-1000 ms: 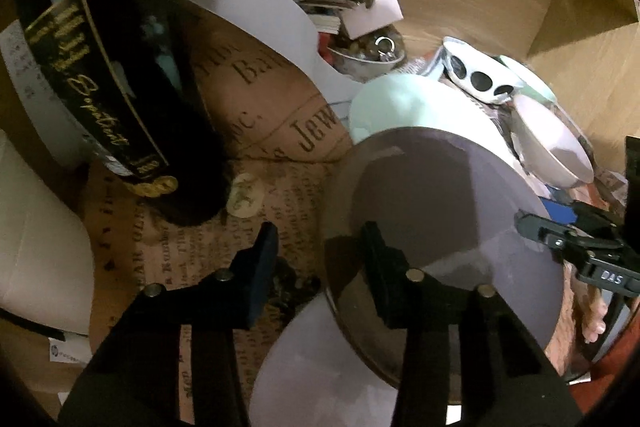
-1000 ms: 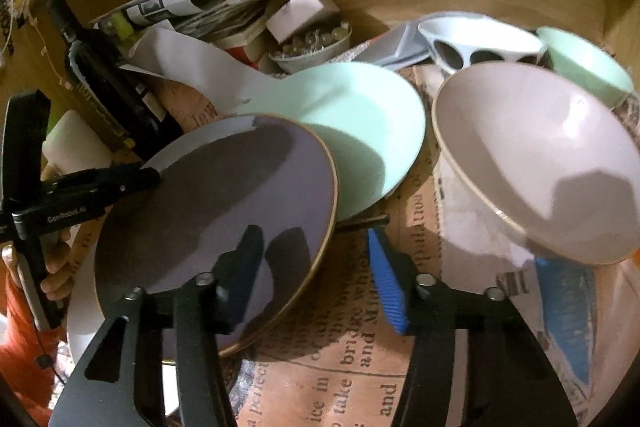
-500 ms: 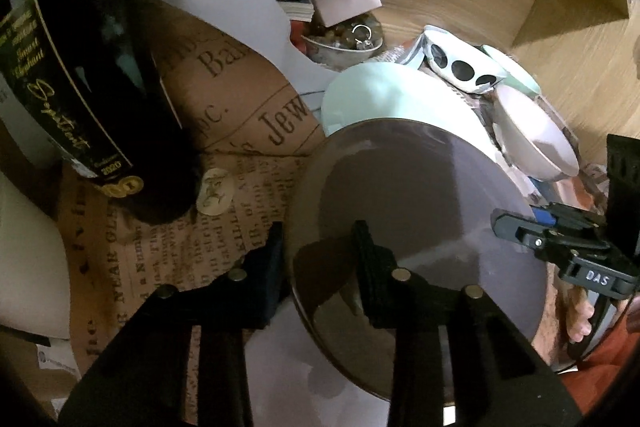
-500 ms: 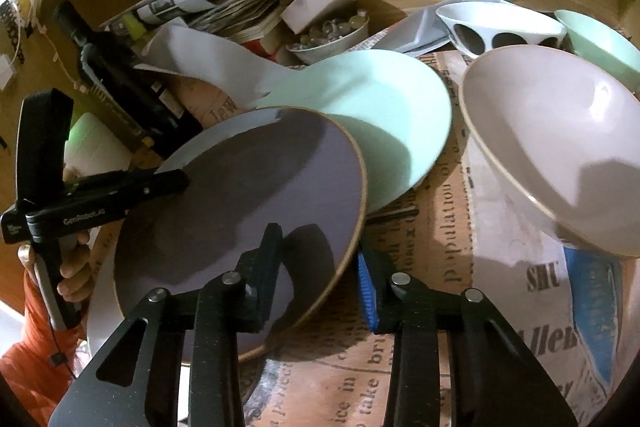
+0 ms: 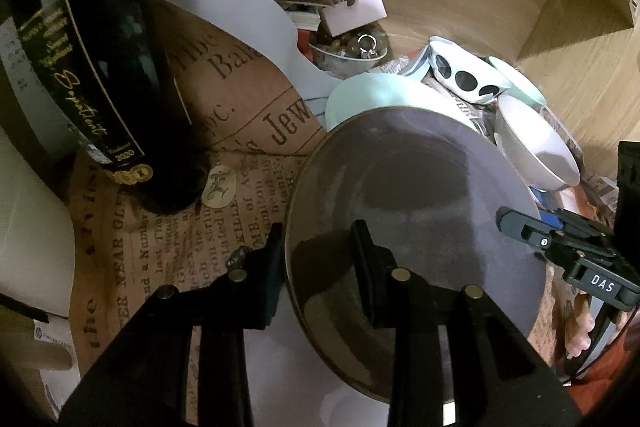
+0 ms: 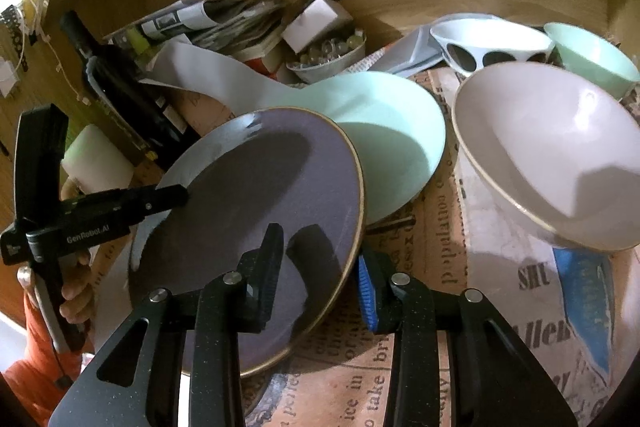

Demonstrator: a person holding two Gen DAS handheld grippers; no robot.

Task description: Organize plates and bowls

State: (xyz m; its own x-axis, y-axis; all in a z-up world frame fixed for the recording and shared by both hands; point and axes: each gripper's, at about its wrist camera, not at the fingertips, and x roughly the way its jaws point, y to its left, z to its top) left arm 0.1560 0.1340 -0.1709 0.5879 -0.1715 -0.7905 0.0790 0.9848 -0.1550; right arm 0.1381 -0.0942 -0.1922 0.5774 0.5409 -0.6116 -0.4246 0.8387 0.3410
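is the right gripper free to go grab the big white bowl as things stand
Probably not yet. The right gripper is shut on the rim of the purple plate, as is the left gripper. The white bowl sits unobstructed to its right, so the plate must be released first.

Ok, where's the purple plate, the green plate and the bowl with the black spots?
purple plate (image 6: 256, 211): right wrist view, middle of its flat face.
green plate (image 6: 396, 147): right wrist view, bare part beyond the purple plate.
bowl with black spots (image 6: 492, 39): right wrist view, its white inside near the rim.
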